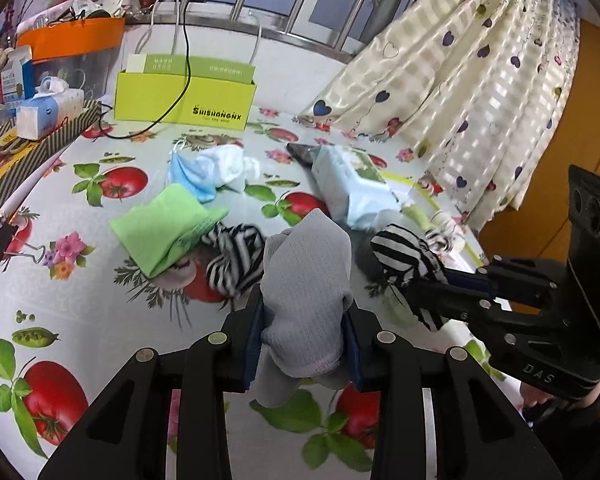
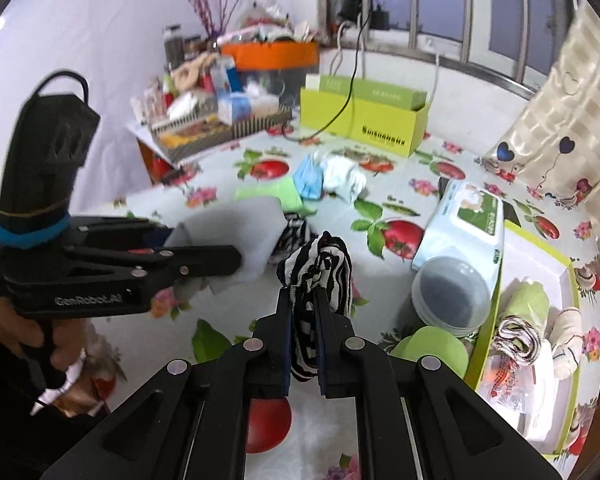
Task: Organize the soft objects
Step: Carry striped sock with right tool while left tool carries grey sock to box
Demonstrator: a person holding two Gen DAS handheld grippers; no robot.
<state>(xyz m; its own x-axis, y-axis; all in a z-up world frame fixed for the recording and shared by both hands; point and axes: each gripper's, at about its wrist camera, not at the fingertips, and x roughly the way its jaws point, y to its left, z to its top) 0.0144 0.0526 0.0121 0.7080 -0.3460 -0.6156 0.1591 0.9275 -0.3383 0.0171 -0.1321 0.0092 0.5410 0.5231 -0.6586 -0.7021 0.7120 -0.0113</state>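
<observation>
My left gripper is shut on a grey sock and holds it above the table; it also shows in the right wrist view with the grey sock. My right gripper is shut on a black-and-white striped sock, also seen in the left wrist view. Another striped sock lies on the table beside a green cloth. A blue face mask and a white cloth lie farther back.
A yellow-green tray at the right holds rolled socks. A wipes pack, a grey lidded tub and a green lid lie beside it. A yellow-green box, cluttered boxes at left and a curtain border the table.
</observation>
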